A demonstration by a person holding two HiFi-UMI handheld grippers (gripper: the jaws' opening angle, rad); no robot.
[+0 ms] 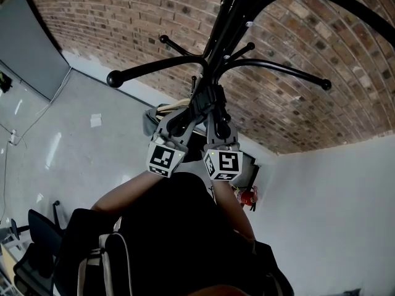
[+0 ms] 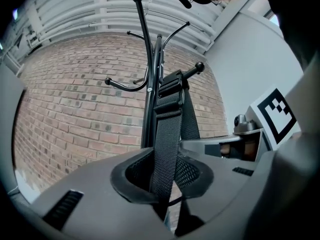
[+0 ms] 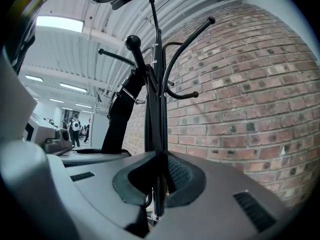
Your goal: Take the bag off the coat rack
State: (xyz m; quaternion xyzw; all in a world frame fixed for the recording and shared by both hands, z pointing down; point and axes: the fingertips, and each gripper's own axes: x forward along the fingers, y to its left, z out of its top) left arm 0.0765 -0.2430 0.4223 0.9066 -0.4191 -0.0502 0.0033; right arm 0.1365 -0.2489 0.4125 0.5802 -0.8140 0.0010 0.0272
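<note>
- Left gripper (image 2: 162, 176) has its jaws closed on a black webbing strap (image 2: 167, 134); the strap fills the gap between the two pads and its flat side faces the camera.
- From the jaws the strap goes up to a buckle and passes over a hook (image 2: 192, 70) with a ball end, on the right side of the rack (image 2: 146, 109) in the left gripper view.
- Right gripper (image 3: 156, 181) holds its jaws almost together on a thin black part (image 3: 155, 199) with a small silver ring at its lower end. This part lines up with the pole of the rack, and I cannot tell if it is a rod of the rack or a second strap seen from its edge.
- Seen from the head camera, both grippers are raised side by side against the pole, just under the hooks, with their marker cubes toward the person.
- Bag (image 1: 150, 121) is on the rack: a grey piece of it shows just behind the left gripper, beside the pole. Most of it is hidden.
- Behind the rack stands a brick wall (image 2: 75, 114).
- Person's forearms (image 1: 123, 193) reach up to the two grippers.
</note>
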